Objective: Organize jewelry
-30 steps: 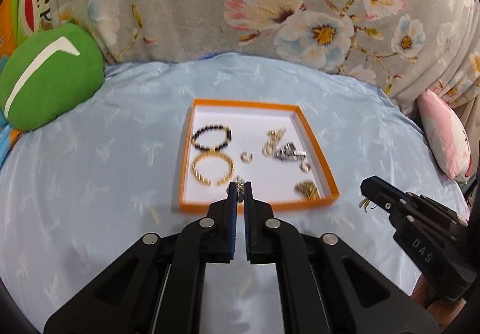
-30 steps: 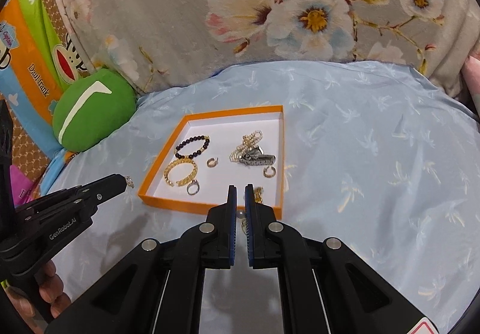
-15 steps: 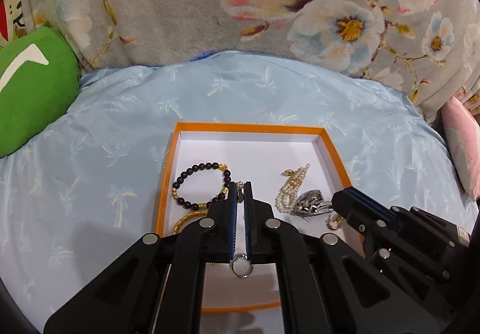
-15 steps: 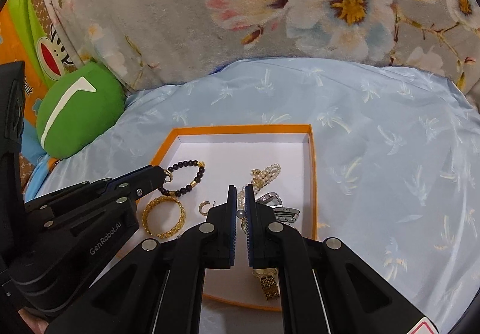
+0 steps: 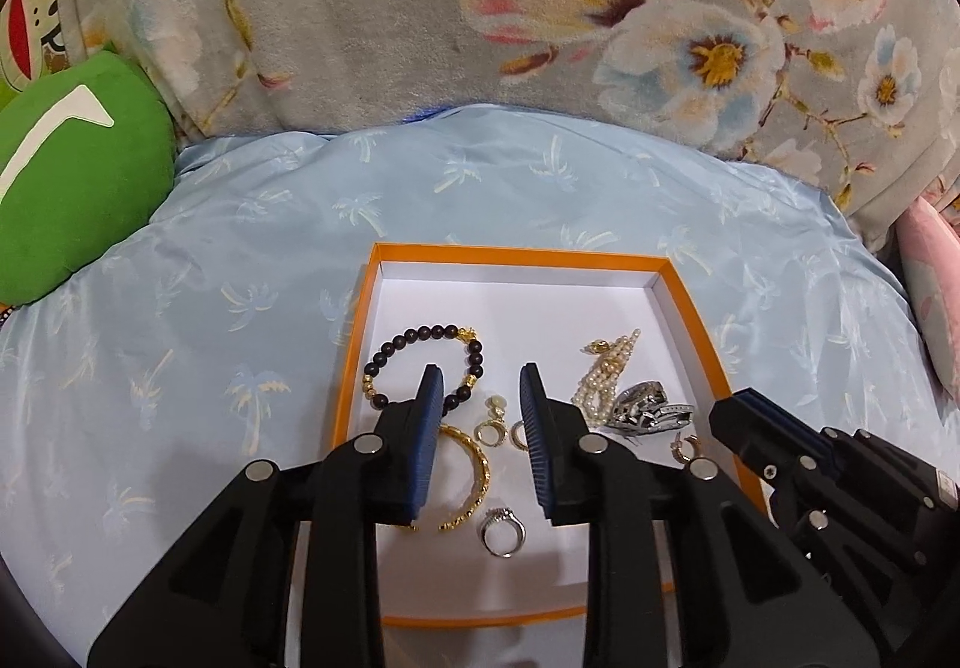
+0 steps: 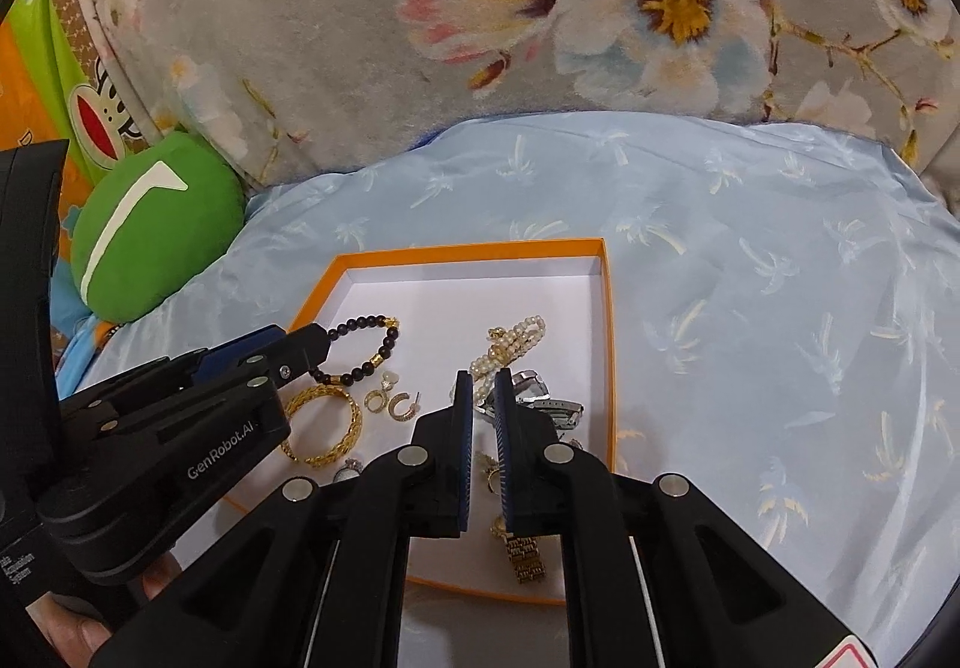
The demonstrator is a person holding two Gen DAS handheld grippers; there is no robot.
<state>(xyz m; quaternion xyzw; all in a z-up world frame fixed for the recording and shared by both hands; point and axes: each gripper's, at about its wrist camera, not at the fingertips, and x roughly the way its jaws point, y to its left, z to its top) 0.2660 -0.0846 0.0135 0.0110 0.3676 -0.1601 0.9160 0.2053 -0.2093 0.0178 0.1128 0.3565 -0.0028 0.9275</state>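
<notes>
Jewelry lies in orange tray (image 5: 354,368); left claw (image 5: 480,386) just opened, empty; right claw (image 6: 483,389) barely parted.

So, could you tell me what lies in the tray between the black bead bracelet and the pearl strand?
In the left wrist view, only bare white tray floor lies between the black bead bracelet and the pearl strand.

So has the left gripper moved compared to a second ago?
Yes. The left gripper has come forward from the near rim of the orange box to over its inside, and its jaws have just opened, with nothing gripped.
</notes>
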